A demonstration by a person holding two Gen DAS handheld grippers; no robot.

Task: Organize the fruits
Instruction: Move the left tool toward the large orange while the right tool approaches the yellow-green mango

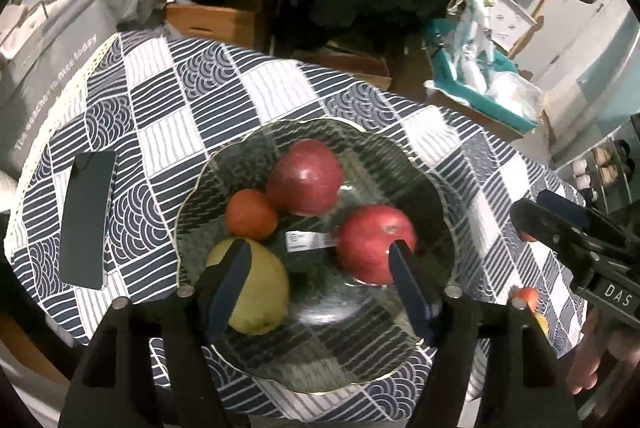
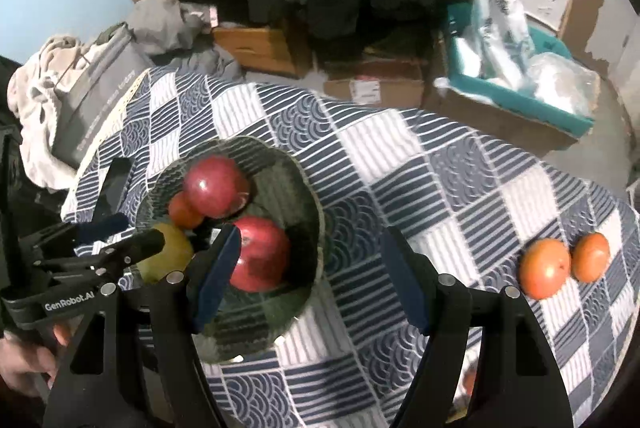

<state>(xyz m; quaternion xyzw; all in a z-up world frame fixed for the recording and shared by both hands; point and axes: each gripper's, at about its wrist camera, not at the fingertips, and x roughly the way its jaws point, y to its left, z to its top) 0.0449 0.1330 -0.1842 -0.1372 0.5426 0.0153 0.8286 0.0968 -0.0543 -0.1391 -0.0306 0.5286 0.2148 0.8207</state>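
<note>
Two grippers are working over the checked tablecloth (image 2: 400,156), and I am steering both. The glass bowl (image 1: 436,184) is sitting near the cloth's left side, already holding two red apples (image 1: 306,176), a yellow-green pear (image 1: 260,292) and a small orange (image 1: 251,214). My left gripper (image 1: 316,272) is hovering above the bowl, jaws apart and gripping nothing, the pear showing behind one finger and an apple behind the other. My right gripper (image 2: 312,268) is also standing open and empty between the bowl and the two oranges (image 2: 545,268) lying loose, side by side, out to the right. I am judging those as next: approaching the nearer orange from above, straddling it squarely, closing gently so it is not rolling into its neighbour.
</note>
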